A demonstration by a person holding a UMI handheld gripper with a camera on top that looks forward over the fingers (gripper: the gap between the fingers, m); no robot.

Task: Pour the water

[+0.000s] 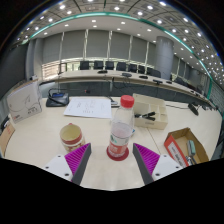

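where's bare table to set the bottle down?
Bare table lies left of the cup, toward the whiteboard, and between bottle and cardboard box. Crowded: bottle stands between the open hand-held gripper fingers, cup close beside.

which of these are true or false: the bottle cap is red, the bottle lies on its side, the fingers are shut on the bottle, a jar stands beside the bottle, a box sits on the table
1. The bottle has a red cap. True.
2. The bottle lies on its side. False: it stands upright on the table.
3. The gripper is shut on the bottle. False: its fingers are open, and the bottle stands just ahead of them, untouched.
4. A jar stands beside the bottle. True.
5. A box sits on the table. True: it is open, on the bottle's other side from the jar.
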